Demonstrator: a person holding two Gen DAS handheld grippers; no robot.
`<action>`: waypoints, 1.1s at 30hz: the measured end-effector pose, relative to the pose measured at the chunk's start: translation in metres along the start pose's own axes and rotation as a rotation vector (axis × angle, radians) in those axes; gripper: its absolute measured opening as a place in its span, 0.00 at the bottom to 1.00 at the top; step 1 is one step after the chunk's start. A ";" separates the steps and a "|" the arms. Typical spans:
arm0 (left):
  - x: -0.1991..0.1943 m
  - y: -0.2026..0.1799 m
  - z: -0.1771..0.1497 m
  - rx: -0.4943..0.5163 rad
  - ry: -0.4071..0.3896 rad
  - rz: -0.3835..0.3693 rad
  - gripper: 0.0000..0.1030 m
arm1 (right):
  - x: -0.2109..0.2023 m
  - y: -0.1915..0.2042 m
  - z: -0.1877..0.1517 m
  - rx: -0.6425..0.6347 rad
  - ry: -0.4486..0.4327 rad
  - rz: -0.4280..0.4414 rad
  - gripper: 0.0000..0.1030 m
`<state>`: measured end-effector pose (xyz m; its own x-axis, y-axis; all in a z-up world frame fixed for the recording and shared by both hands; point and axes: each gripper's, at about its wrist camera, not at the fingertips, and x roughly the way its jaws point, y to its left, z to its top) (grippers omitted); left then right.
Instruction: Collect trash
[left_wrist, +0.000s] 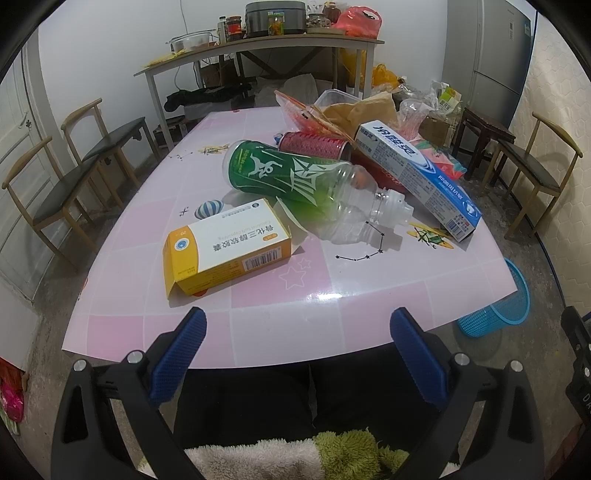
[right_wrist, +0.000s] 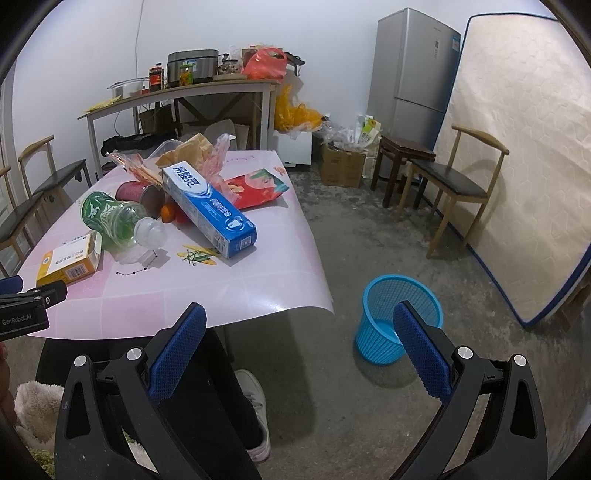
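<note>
Trash lies heaped on the pink tiled surface (left_wrist: 258, 325), ahead of both pairs of blue-padded fingers, which are spread wide and hold nothing. The left gripper (left_wrist: 297, 325) hangs over the near edge; the right gripper (right_wrist: 299, 321) hangs past the surface's corner, above the concrete floor.

Nearest the left fingers is one yellow medicine box (left_wrist: 229, 245) with an open flap. Just beyond it, one green-labelled plastic bottle (left_wrist: 295, 177) lies on its side, touching one red can (left_wrist: 314, 144). One blue toothpaste box (left_wrist: 417, 177) lies aslant over red packaging. Behind are crumpled brown paper and clear plastic wrappers, too tangled to count.

One blue mesh basket (right_wrist: 399, 317) stands on the floor, right of the surface. Around the room: four wooden chairs, one dark stool, a cluttered side table, a grey refrigerator (right_wrist: 413, 70) and a mattress (right_wrist: 517, 166) leaning on the wall.
</note>
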<state>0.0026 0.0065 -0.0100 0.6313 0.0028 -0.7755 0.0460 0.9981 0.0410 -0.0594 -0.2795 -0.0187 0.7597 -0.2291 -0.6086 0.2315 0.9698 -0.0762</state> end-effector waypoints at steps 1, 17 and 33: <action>0.000 0.000 0.000 0.001 0.001 -0.001 0.95 | 0.000 0.000 0.000 0.000 0.001 0.000 0.94; 0.000 -0.013 -0.003 0.045 0.024 -0.029 0.95 | 0.002 0.010 0.000 0.001 0.002 0.000 0.94; 0.011 -0.014 0.001 0.058 0.049 -0.062 0.95 | 0.022 0.017 0.001 0.019 0.029 0.004 0.94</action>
<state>0.0095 -0.0072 -0.0187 0.5875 -0.0541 -0.8074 0.1289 0.9913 0.0273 -0.0382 -0.2682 -0.0330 0.7425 -0.2227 -0.6318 0.2402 0.9689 -0.0592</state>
